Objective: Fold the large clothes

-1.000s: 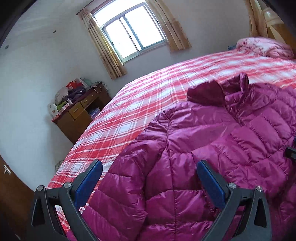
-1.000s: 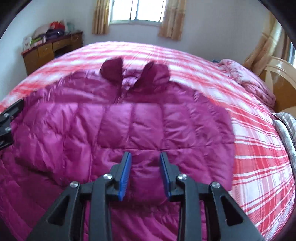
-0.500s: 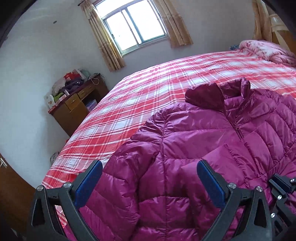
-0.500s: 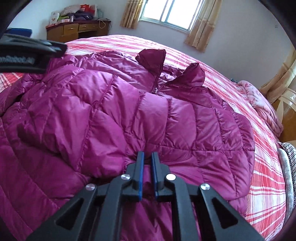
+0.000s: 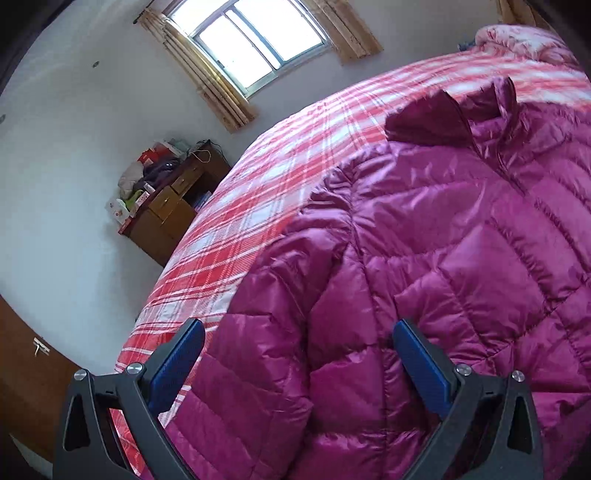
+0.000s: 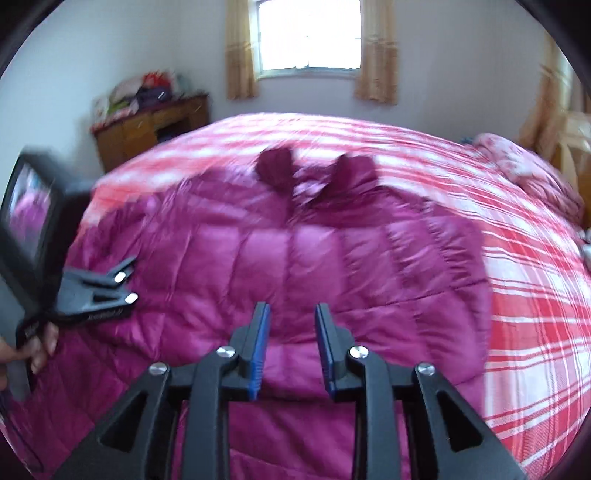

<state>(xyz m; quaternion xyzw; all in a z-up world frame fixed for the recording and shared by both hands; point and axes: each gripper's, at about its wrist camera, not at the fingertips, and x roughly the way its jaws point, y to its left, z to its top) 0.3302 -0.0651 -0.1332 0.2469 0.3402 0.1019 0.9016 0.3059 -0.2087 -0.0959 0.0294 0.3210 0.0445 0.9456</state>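
Observation:
A magenta quilted down jacket (image 5: 424,236) lies front up on the red-and-white plaid bed cover (image 5: 280,177), collar toward the far side. My left gripper (image 5: 303,354) hangs wide open over its left sleeve, pads clear of the fabric. In the blurred right wrist view the jacket (image 6: 295,251) spreads across the bed. My right gripper (image 6: 291,314) hovers above its lower middle; the jaws are opening, a narrow gap with nothing pinched. The left gripper (image 6: 110,288) shows at the left edge, held by a hand (image 6: 33,350).
A cluttered wooden desk (image 5: 173,199) stands against the wall left of the bed, also the desk (image 6: 147,125). A pink quilt (image 6: 517,166) is bunched at the bed's right end. A curtained window (image 6: 310,33) is on the far wall. Bare plaid cover (image 6: 535,295) lies right of the jacket.
The right gripper, nearly shut on a fold of the jacket half a second ago, has let go and pulled up and back. The left gripper stays wide open and has shifted slightly.

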